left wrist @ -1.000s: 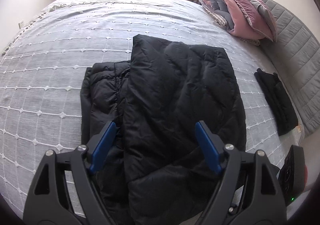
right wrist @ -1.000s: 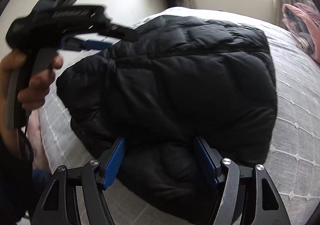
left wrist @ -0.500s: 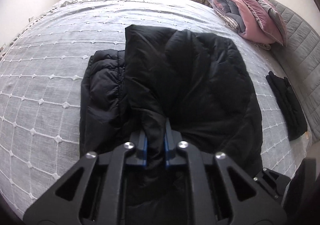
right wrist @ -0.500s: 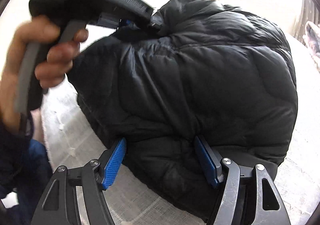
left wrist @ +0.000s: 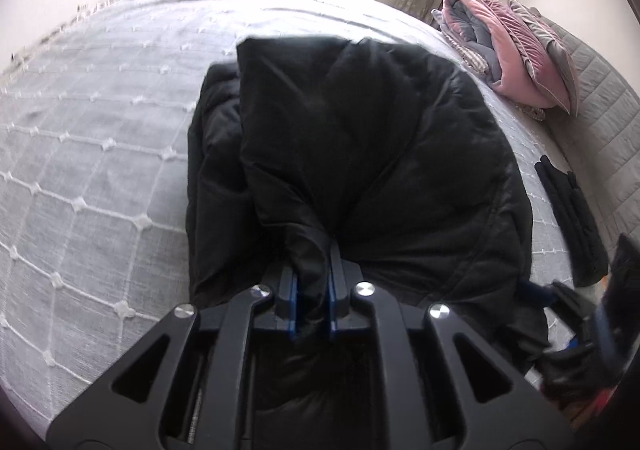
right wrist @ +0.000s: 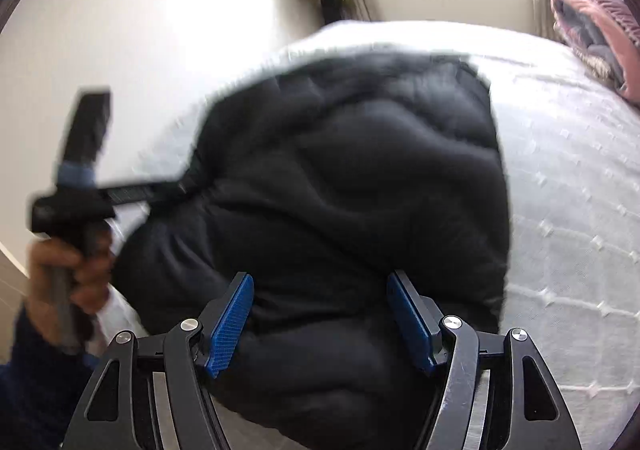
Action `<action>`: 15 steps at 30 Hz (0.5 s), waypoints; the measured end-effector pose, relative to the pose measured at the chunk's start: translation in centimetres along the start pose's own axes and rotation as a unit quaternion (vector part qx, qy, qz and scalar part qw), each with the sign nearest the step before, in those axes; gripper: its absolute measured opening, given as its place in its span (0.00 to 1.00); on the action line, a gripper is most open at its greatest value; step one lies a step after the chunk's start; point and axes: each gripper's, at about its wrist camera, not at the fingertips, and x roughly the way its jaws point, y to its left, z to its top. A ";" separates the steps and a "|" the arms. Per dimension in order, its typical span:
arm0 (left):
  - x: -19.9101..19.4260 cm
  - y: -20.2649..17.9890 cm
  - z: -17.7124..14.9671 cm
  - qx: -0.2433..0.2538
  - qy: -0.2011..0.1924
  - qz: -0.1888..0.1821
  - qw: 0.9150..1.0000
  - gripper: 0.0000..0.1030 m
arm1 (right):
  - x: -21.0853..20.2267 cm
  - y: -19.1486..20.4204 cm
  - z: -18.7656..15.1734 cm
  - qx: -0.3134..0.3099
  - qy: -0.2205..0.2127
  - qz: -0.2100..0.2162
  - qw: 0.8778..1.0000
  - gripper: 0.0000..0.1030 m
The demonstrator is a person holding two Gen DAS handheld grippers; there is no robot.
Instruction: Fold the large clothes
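A black puffer jacket [left wrist: 380, 154] lies partly folded on the white-checked bedspread [left wrist: 100, 130]. My left gripper [left wrist: 312, 270] pinches a bunched fold of the jacket's near edge between its blue pads; its jaws are easing open a little with the fabric still clamped. In the right wrist view this same gripper [right wrist: 182, 186], held by a hand [right wrist: 68, 278], tugs the jacket's [right wrist: 360, 178] left corner. My right gripper [right wrist: 320, 302] is open, its blue fingers standing apart over the jacket's near edge without pressing on it.
A pile of pink and grey bedding [left wrist: 516, 46] sits at the far right by a grey quilted headboard [left wrist: 600, 110]. A small folded dark garment [left wrist: 568, 210] lies at the right edge of the bed. The bed's near edge is just below the jacket.
The left gripper closed on a fold of the jacket's near edge and dropped lower, drawing the fabric with it. The right gripper shifted sideways, still open over the jacket.
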 end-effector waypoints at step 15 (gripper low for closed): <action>-4.3 0.4 0.9 0.009 -0.040 -0.019 0.999 0.18 | -0.3 -2.0 2.6 0.013 -0.005 -0.022 1.000 0.68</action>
